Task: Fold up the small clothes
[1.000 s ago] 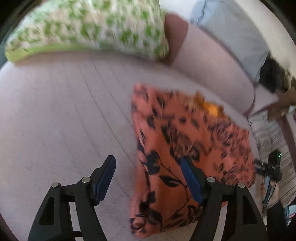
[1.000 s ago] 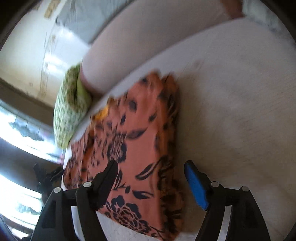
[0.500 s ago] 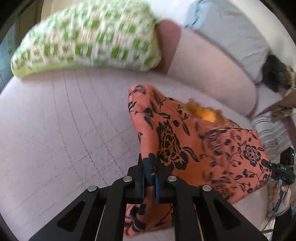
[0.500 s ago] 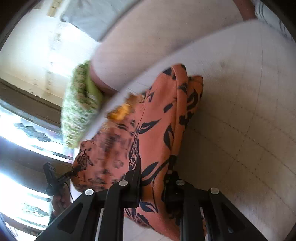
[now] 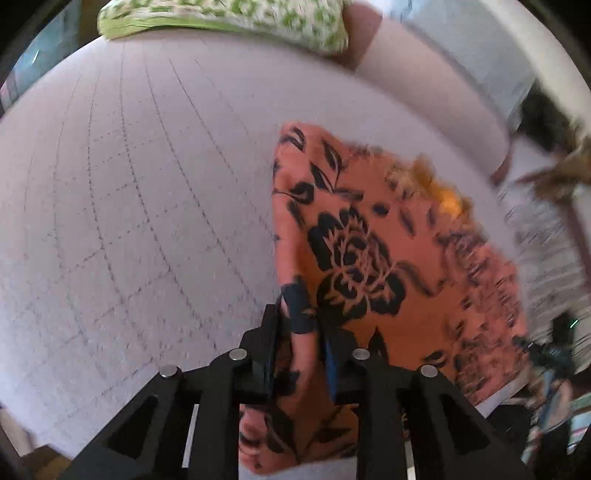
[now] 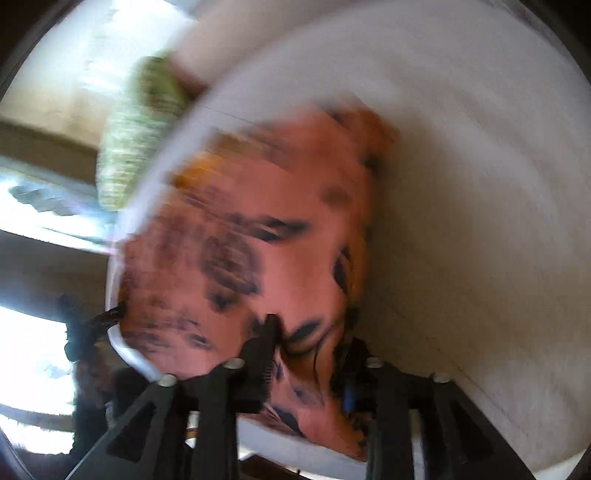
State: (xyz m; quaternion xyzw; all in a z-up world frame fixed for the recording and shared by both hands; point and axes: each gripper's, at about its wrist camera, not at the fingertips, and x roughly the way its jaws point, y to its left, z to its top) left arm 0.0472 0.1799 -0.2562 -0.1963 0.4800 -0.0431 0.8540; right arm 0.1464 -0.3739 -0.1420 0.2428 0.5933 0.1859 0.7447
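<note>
The orange floral garment (image 5: 373, 258) lies on the quilted bed (image 5: 129, 206), long axis running from both grippers toward the green pillow (image 5: 236, 14). Left gripper (image 5: 301, 332) and right gripper (image 6: 306, 354) jaws, just reopening slightly, pinch its near edge.

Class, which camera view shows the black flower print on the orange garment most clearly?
The left wrist view: the orange garment is fairly sharp there, and its big black flower reads clearly. The right wrist view smears the same garment into blurred dark streaks.
</note>
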